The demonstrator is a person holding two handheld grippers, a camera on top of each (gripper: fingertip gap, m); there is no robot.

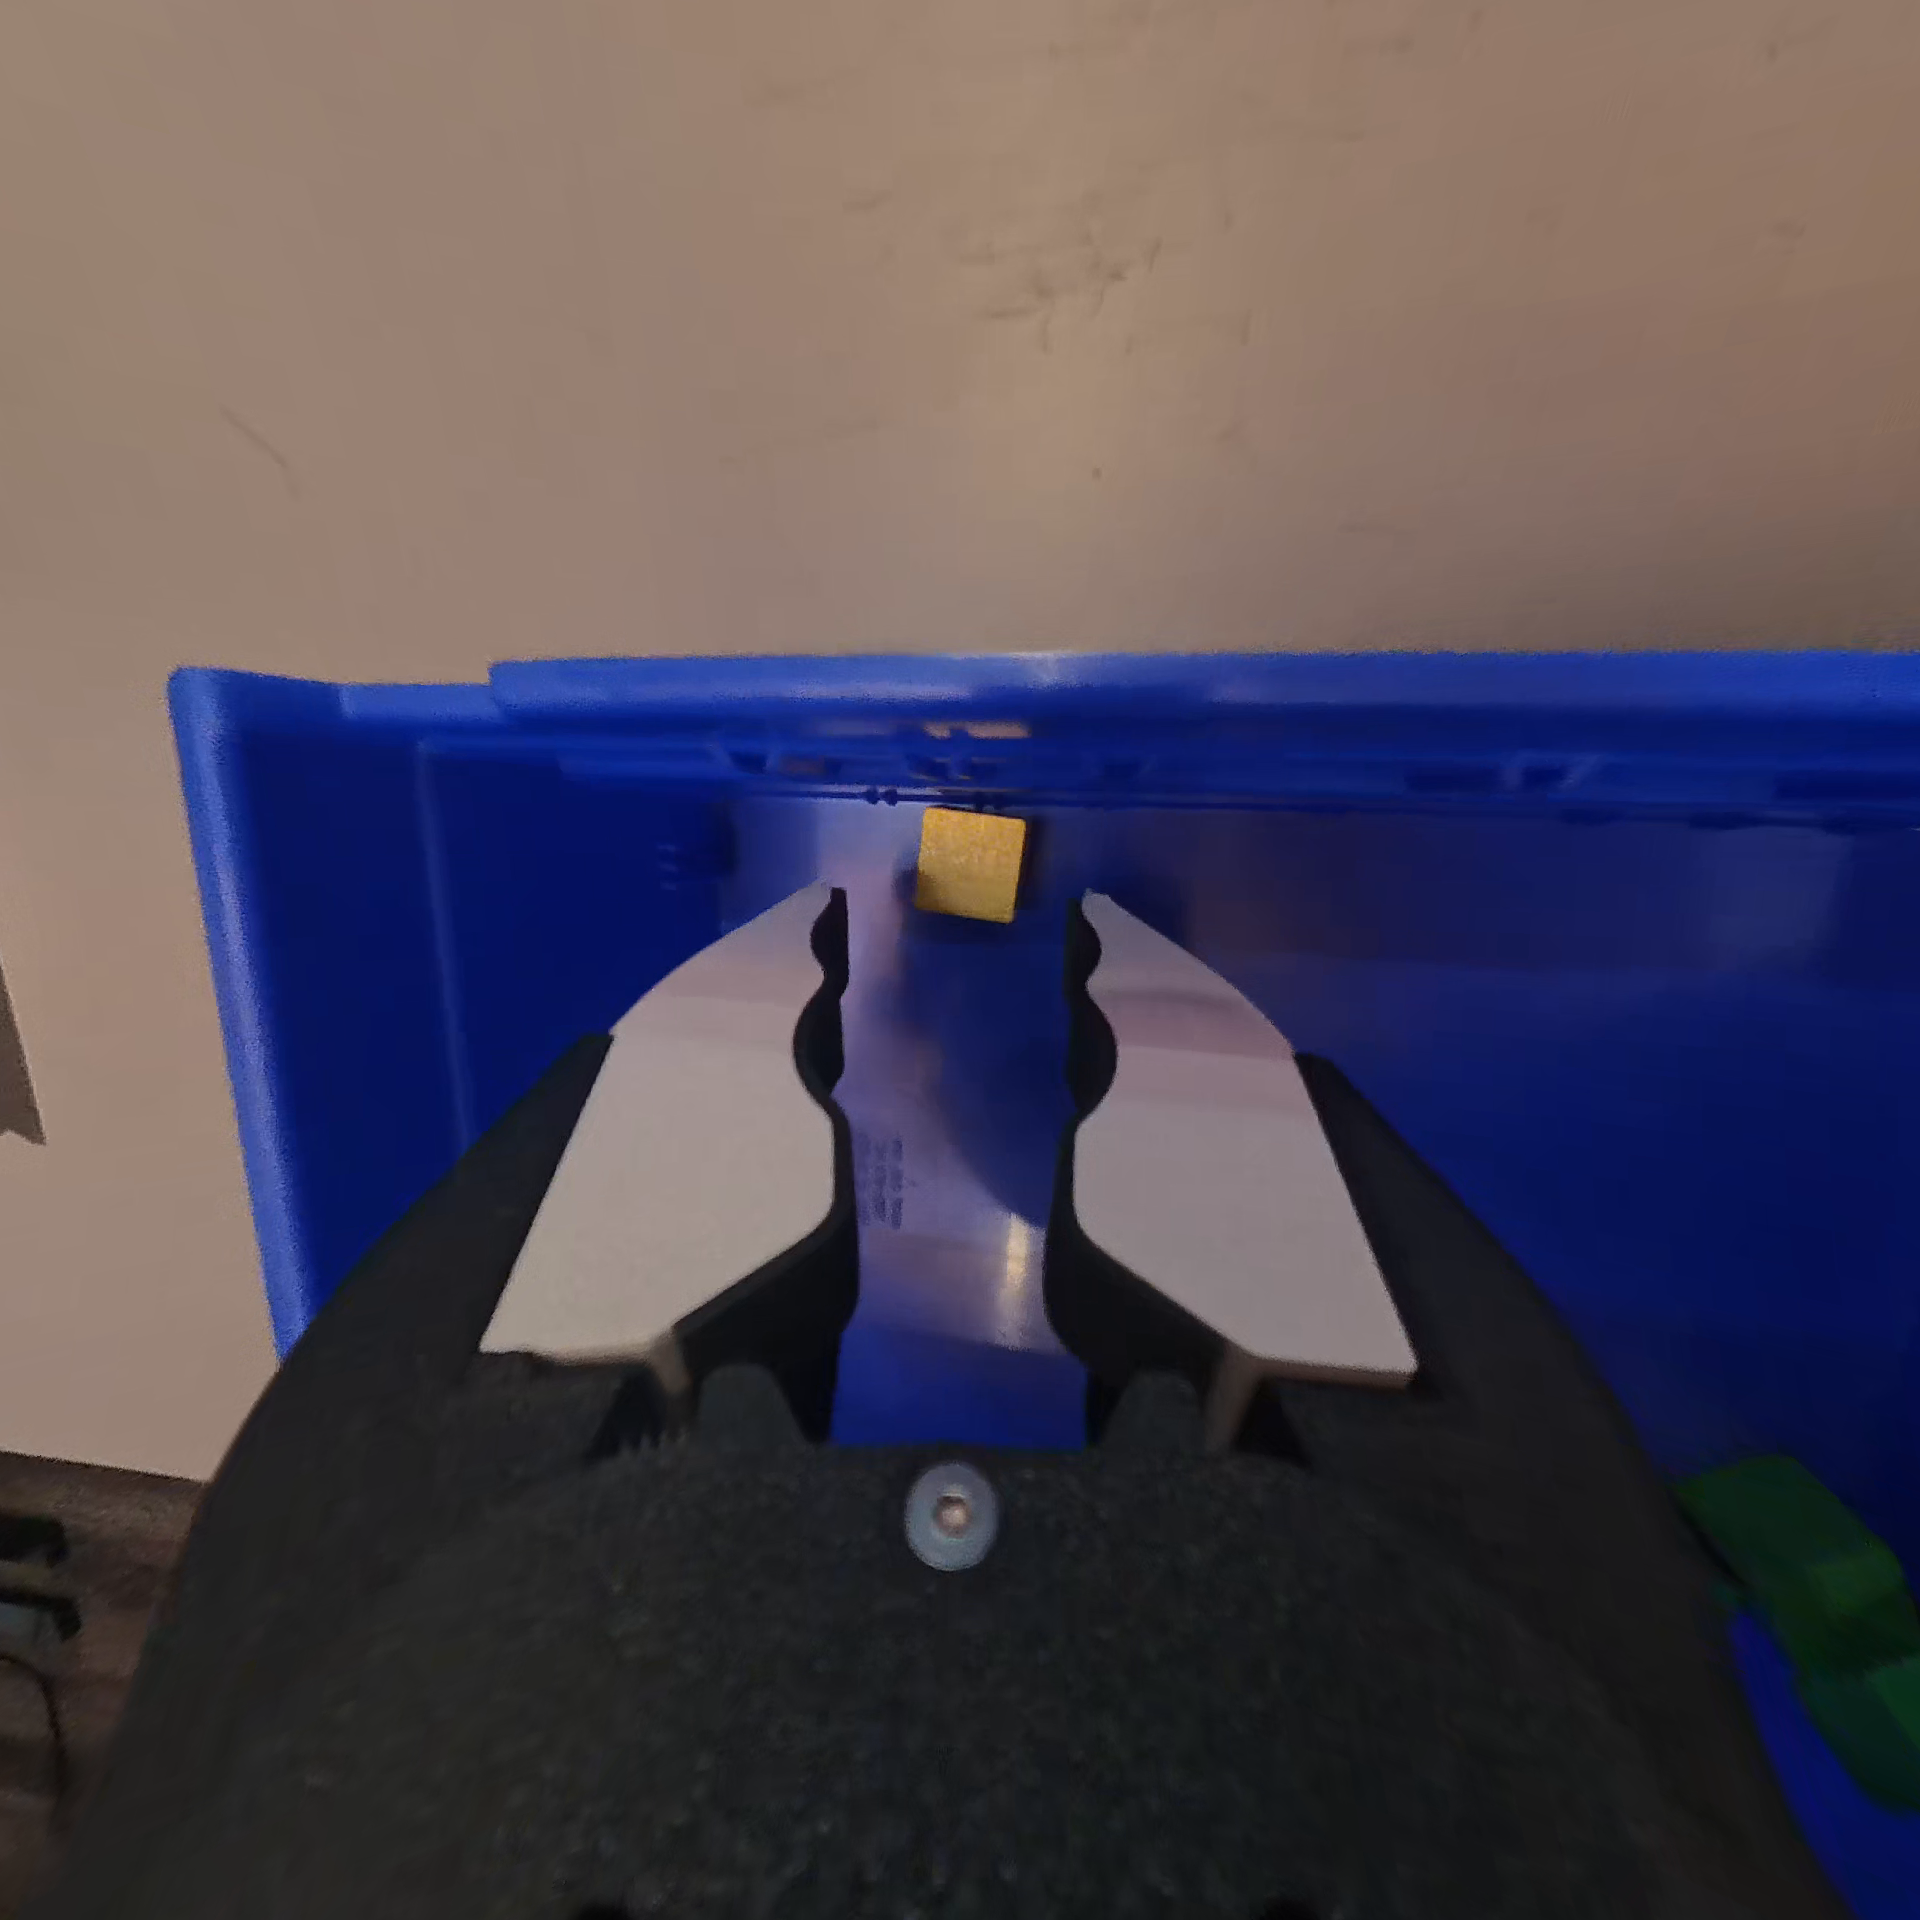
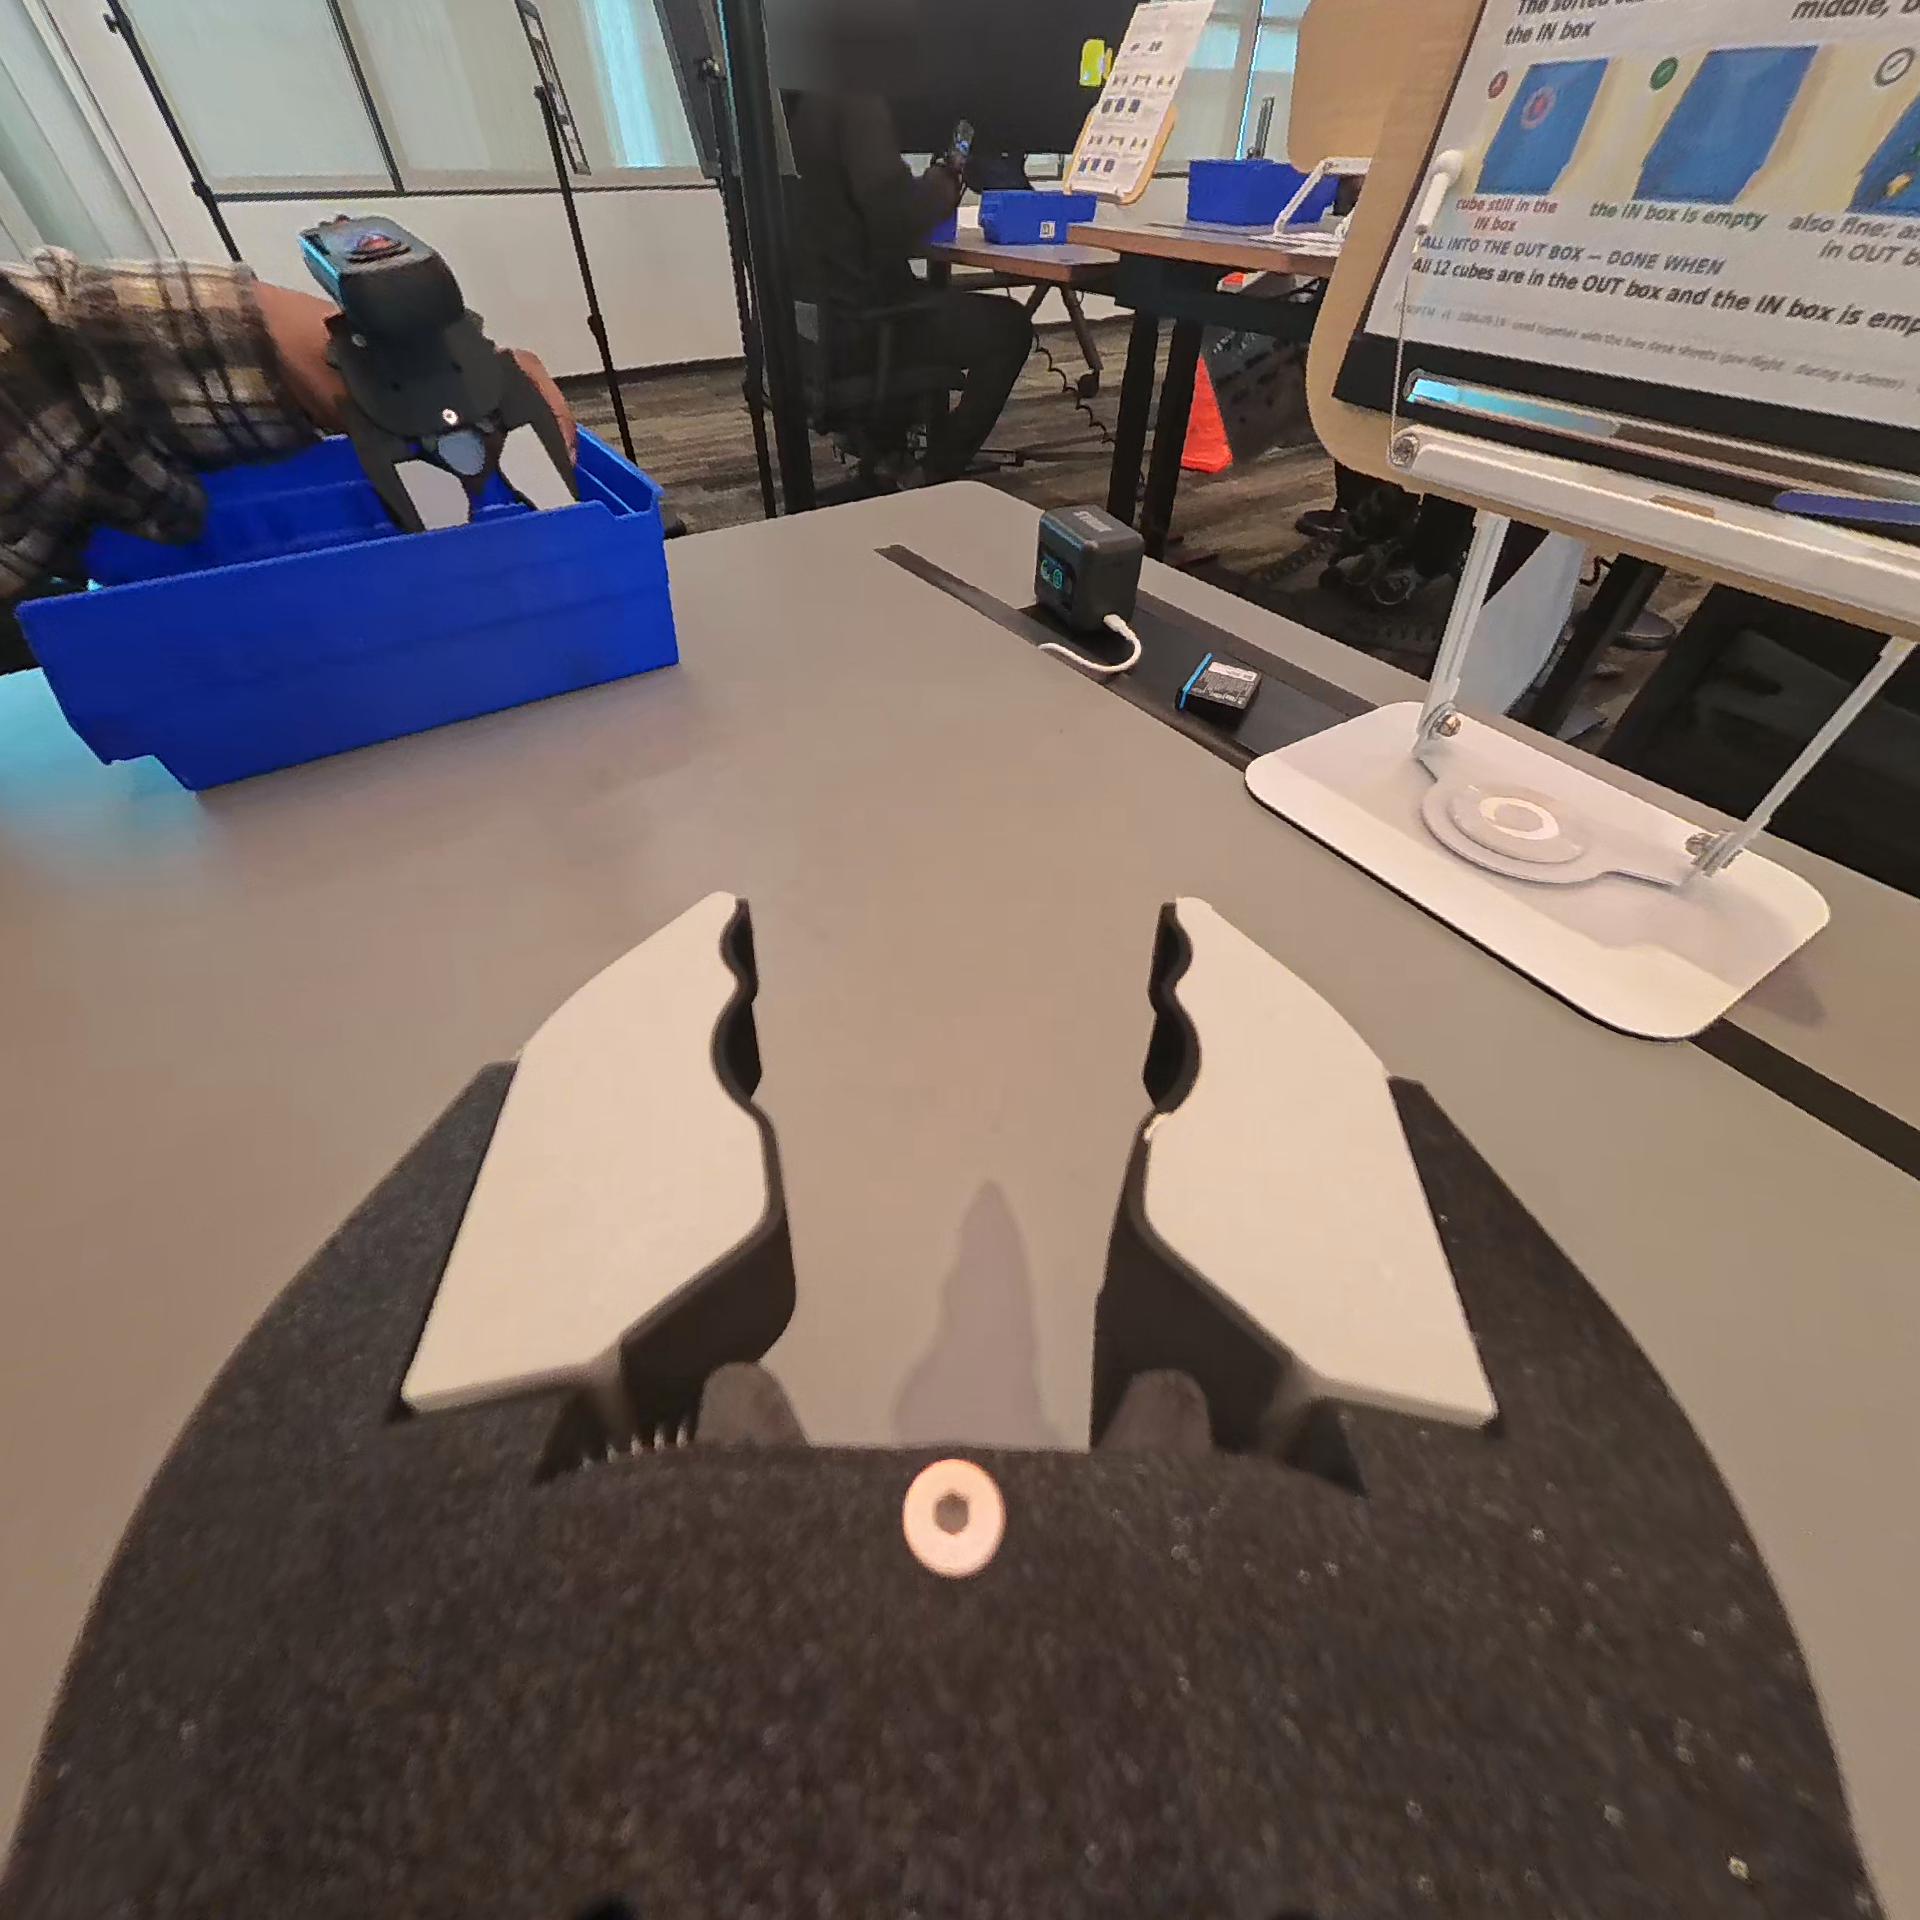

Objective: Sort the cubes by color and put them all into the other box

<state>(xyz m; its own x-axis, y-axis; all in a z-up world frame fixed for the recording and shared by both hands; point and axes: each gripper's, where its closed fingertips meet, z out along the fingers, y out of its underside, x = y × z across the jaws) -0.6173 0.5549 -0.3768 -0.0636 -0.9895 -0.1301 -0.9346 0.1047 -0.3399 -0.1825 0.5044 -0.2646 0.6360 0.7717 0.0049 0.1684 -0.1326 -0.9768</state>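
Note:
My left gripper (image 1: 956, 904) is open and empty inside a blue box (image 1: 312, 935), pointing down at its floor. A yellow cube (image 1: 971, 865) lies just beyond the fingertips, against the far wall of the box. Green cubes (image 1: 1829, 1621) lie in the box at the lower right edge of the left wrist view. My right gripper (image 2: 954, 914) is open and empty, low over the bare grey table (image 2: 935, 790). In the right wrist view the blue box (image 2: 416, 644) stands at the far left with the left gripper (image 2: 473, 499) dipped into it.
A white tablet stand base (image 2: 1538, 883) holds an instruction sheet (image 2: 1662, 208) at the right. A black charger (image 2: 1086, 566) with a white cable and a small battery (image 2: 1221, 686) lie on a dark strip. A person's plaid sleeve (image 2: 114, 364) is at the left.

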